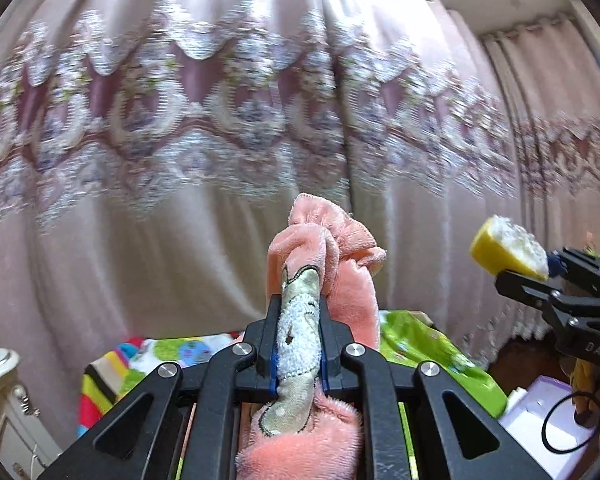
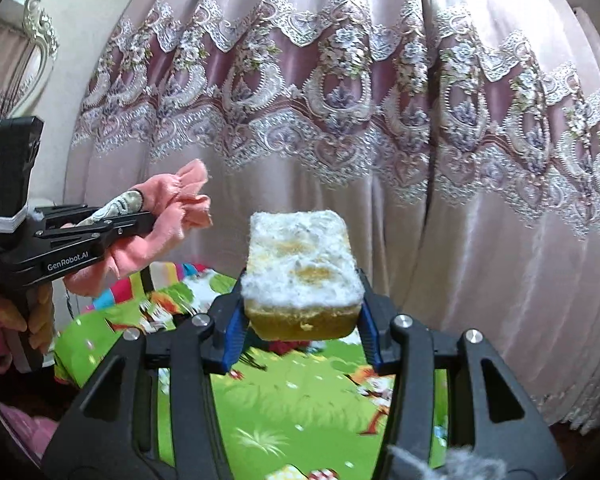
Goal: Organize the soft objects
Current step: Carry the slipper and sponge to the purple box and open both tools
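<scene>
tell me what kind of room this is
Most likely a bedroom or living room at home. Floor-length pink curtains with embroidered lace bands fill the background, an ornate white mirror frame hangs on the wall, and a colourful cartoon-print play mat lies below.

Left gripper (image 1: 299, 322) and right gripper (image 2: 300, 304) clamped, raised

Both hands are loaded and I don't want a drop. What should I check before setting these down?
1. Left gripper clamps the pink towel: ok.
2. Right gripper clamps the yellow sponge: ok.
3. Sponge seated deep between the fingers: not ok, mostly protruding.
4. Grippers apart from each other: ok.
5. Colourful mat lies below the sponge: ok.
6. Destination for either item: cannot tell.
</scene>
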`<state>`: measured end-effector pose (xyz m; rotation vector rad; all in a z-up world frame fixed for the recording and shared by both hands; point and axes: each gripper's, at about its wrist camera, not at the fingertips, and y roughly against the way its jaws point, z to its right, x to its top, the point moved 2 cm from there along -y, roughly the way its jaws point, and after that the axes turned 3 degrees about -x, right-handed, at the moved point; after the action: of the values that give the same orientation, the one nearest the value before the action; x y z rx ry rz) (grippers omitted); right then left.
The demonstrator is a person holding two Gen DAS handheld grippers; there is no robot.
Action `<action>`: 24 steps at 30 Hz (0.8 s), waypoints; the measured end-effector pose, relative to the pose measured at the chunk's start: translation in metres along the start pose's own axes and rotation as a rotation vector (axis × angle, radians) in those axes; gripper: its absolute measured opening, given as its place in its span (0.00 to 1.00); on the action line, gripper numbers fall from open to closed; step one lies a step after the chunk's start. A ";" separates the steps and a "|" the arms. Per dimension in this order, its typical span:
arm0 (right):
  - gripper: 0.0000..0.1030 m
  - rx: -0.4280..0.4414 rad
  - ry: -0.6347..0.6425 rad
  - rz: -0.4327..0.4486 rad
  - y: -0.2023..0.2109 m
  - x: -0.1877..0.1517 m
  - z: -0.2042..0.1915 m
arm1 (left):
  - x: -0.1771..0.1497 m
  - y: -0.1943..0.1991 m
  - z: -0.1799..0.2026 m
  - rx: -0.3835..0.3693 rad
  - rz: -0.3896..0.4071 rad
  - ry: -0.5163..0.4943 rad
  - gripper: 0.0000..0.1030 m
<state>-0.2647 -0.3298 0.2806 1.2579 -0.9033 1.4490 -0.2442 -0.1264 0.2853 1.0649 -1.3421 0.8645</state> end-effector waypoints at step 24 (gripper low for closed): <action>0.73 -0.496 -0.205 -0.487 0.114 -0.155 0.179 | -0.089 -0.091 0.274 -0.799 -0.500 -0.169 0.68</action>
<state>-0.3312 -0.5579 0.1691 1.1507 -0.9355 0.6697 -0.2528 -0.4055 0.1688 0.7731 -1.2953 -0.1492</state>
